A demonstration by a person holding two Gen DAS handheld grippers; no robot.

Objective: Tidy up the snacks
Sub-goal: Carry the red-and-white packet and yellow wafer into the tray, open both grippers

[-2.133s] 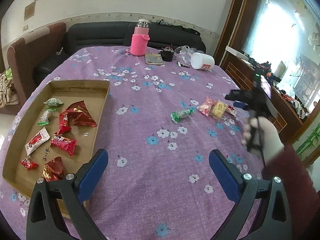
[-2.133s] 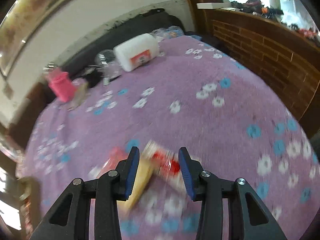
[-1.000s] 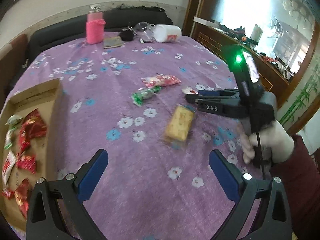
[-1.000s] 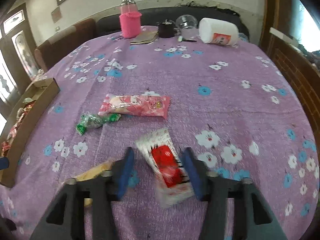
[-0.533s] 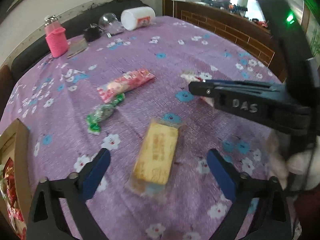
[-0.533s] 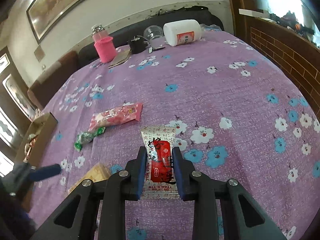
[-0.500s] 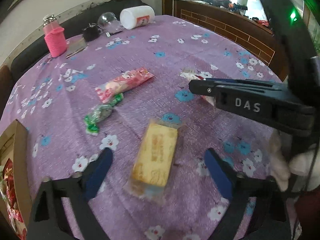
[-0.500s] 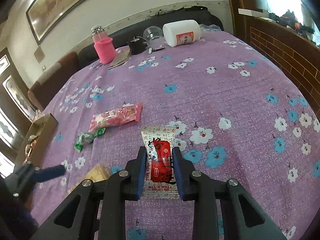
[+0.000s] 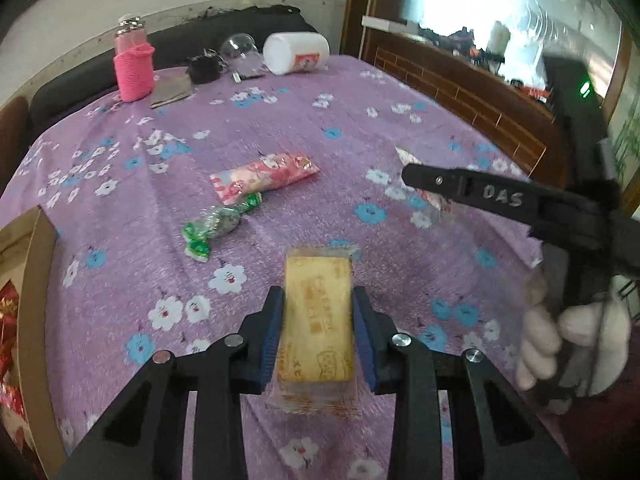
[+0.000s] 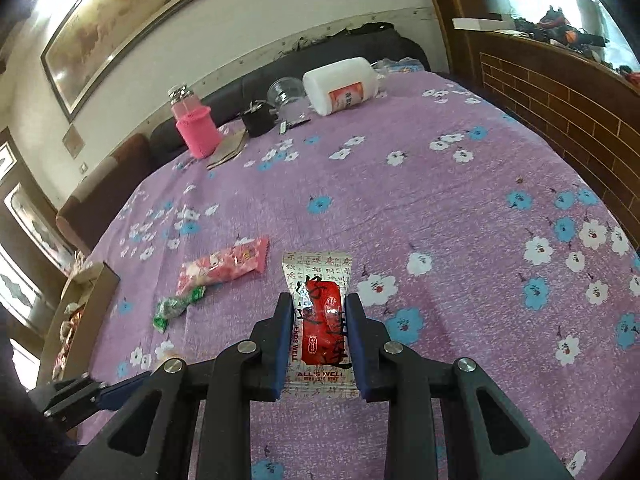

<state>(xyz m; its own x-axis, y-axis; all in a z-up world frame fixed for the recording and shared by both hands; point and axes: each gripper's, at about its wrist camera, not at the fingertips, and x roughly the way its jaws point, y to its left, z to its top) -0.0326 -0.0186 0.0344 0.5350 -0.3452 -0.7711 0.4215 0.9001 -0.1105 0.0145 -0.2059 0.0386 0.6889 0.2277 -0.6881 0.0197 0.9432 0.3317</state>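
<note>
A yellow biscuit packet (image 9: 316, 336) lies lengthwise between the blue pads of my left gripper (image 9: 317, 300). Its jaws are closing, and both pads press on the packet's long sides. My right gripper (image 10: 319, 300) is shut on a white packet with a red label (image 10: 318, 268), holding it just above the purple cloth. In the left wrist view the right gripper (image 9: 408, 178) shows side-on at the right, held by a gloved hand (image 9: 568, 340). A pink snack packet (image 9: 264, 176) and a green wrapped candy (image 9: 218, 224) lie beyond on the cloth.
A cardboard tray (image 9: 36, 280) with red-wrapped snacks sits at the table's left edge. At the far side stand a pink-sleeved bottle (image 9: 134, 66), a small black object, a clear cup and a white jar (image 9: 296, 52) on its side. A brick-faced ledge runs along the right.
My left gripper came forward over the yellow packet and its wide jaws closed onto its sides. The right gripper rolled level and kept the white and red packet.
</note>
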